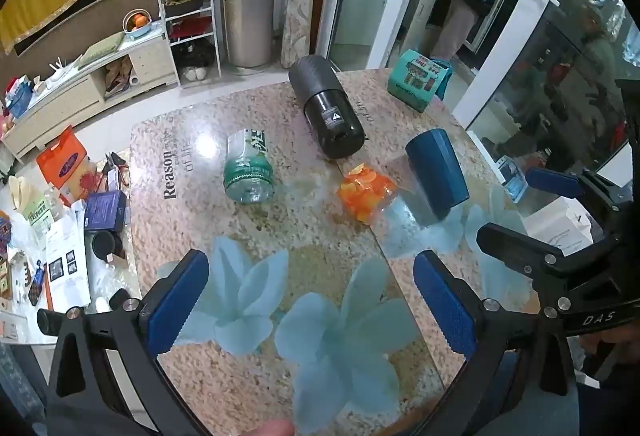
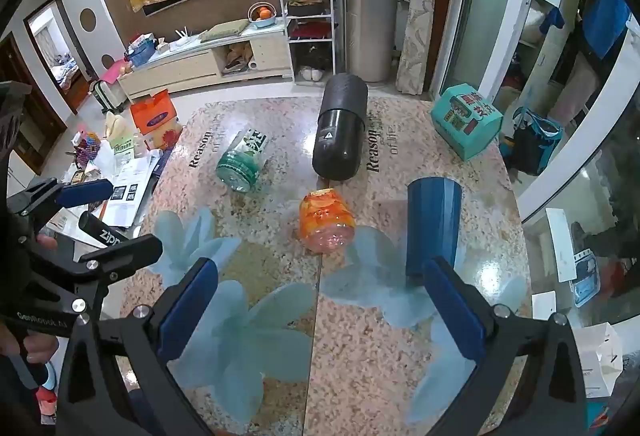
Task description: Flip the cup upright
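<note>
Landmark for positions: blue cup (image 2: 432, 226).

Right wrist view: the blue cup lies on its side on the speckled table (image 2: 280, 268), wide end away from the camera, narrow end toward it; whether either end is open I cannot tell. The right gripper (image 2: 324, 316) hovers over the table with jaws wide apart, nothing between them; its right pad overlaps the cup's near end in the picture, contact not clear. This view alone shows the left gripper (image 2: 86, 202) from the side, far left of the cup, jaws apart, with a black cylinder lettered "Zippo" (image 2: 102, 232) beside it.

Left wrist view: the cup (image 1: 436, 174) sits toward the right. The left gripper (image 1: 320, 310) has its jaws apart and empty over the flower print. Only here does the right gripper (image 1: 524, 208) appear from the side, just right of the cup, fingers spread.

Containers, all lying on their sides:
- orange jar (image 2: 327, 222), just left of the cup, clear, filled with orange and yellow pieces.
- green-labelled clear jar (image 2: 242, 166), further left; contents not discernible.
- black flask (image 2: 340, 128), beyond and left of the cup.

A teal box (image 2: 466, 124) stands beyond the cup to its right.
</note>
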`<state>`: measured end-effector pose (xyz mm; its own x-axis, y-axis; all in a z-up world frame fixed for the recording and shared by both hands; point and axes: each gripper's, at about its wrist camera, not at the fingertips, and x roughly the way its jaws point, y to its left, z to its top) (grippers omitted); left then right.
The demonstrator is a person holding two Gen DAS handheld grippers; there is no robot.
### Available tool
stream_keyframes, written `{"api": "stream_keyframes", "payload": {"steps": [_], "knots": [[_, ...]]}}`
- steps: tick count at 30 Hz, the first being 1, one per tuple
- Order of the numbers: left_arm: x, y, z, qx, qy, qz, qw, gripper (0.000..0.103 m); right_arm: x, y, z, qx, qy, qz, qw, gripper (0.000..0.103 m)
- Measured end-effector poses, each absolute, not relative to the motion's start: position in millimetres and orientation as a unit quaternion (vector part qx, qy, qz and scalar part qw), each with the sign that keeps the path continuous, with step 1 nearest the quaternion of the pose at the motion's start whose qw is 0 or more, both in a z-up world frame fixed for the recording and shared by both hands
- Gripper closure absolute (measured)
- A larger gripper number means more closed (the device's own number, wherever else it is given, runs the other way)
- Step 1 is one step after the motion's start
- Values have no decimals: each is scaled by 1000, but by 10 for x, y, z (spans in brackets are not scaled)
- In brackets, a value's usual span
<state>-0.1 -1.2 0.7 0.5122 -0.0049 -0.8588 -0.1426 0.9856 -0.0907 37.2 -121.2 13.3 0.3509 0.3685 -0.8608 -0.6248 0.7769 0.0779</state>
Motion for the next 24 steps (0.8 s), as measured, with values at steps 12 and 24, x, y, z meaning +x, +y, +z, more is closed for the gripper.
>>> {"api": "stream_keyframes", "payload": {"steps": [12, 24], "knots": [[-11, 54, -31, -96, 500, 34, 860, 0, 358, -1182, 122, -135, 481, 305, 811, 0], [-40, 89, -52, -93, 501, 37, 859, 0, 350, -1153, 118, -135, 483, 305, 810, 0]]}}
